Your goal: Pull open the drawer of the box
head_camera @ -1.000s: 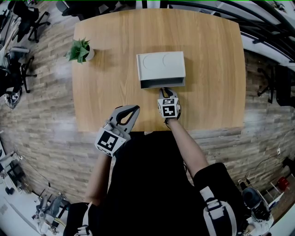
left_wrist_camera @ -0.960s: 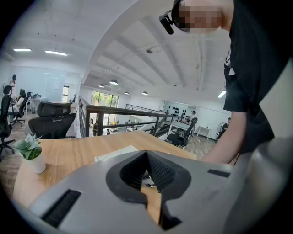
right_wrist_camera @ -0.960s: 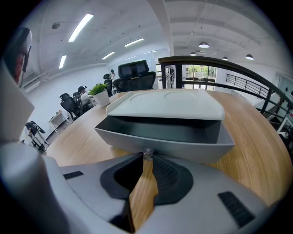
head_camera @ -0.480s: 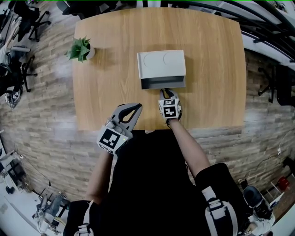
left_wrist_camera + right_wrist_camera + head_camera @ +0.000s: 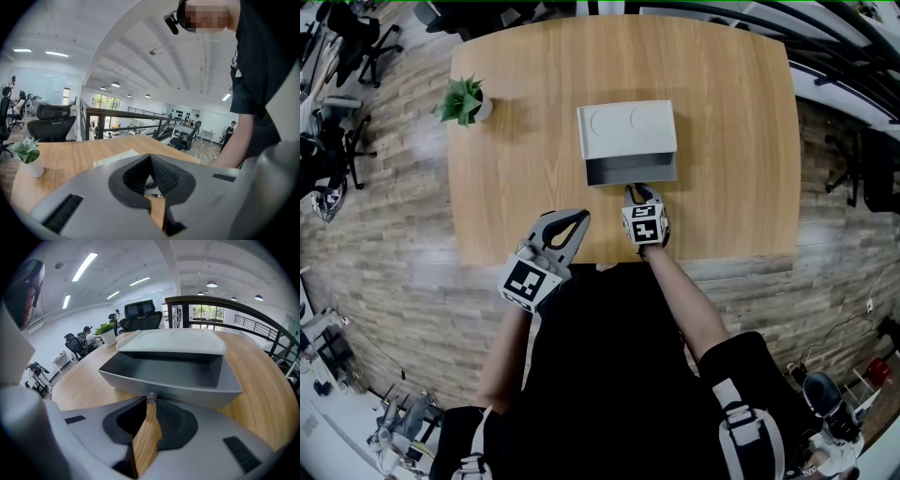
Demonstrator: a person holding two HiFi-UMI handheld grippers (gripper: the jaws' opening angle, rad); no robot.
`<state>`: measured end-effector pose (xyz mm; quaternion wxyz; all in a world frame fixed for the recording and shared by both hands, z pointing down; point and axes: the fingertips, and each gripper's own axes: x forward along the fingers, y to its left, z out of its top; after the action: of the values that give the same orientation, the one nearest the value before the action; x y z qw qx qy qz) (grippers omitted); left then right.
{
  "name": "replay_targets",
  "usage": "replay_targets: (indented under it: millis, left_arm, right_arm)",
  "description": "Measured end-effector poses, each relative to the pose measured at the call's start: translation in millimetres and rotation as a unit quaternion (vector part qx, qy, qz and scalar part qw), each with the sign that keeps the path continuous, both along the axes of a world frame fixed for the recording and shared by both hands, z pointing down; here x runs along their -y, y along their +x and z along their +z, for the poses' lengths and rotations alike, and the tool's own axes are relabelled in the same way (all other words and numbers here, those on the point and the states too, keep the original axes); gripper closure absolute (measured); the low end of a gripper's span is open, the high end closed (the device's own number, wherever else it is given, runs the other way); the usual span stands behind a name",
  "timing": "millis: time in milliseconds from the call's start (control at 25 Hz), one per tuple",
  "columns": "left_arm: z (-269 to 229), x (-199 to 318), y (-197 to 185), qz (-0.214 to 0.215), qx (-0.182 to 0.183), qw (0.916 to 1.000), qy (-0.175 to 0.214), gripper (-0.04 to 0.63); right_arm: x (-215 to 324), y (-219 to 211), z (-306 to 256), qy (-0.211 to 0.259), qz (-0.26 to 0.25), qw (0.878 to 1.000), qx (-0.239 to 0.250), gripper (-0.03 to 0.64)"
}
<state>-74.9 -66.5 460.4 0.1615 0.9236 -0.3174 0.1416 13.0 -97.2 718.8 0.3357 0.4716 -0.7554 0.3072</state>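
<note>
My right gripper (image 5: 151,402) is clamped on the small knob (image 5: 151,397) of the grey drawer (image 5: 164,375), which juts from the box (image 5: 626,129) mid-bench (image 5: 516,141) toward the near edge. My left gripper (image 5: 577,219), clenched and empty, hangs over that edge, clear of the pull.

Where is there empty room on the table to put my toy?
Wide bare table right of the box, and between the plant and the box. Crowded in front of the open drawer, where the right gripper grips its knob.
</note>
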Motion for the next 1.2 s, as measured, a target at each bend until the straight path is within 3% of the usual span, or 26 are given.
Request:
replay_targets:
  millis: [1200]
  left_arm:
    - [8,-12,6,0.003,0.002,1.0,-0.007,0.574]
  right_arm:
    - [-34,-2,1,-0.009,-0.036,0.999,-0.008,0.54]
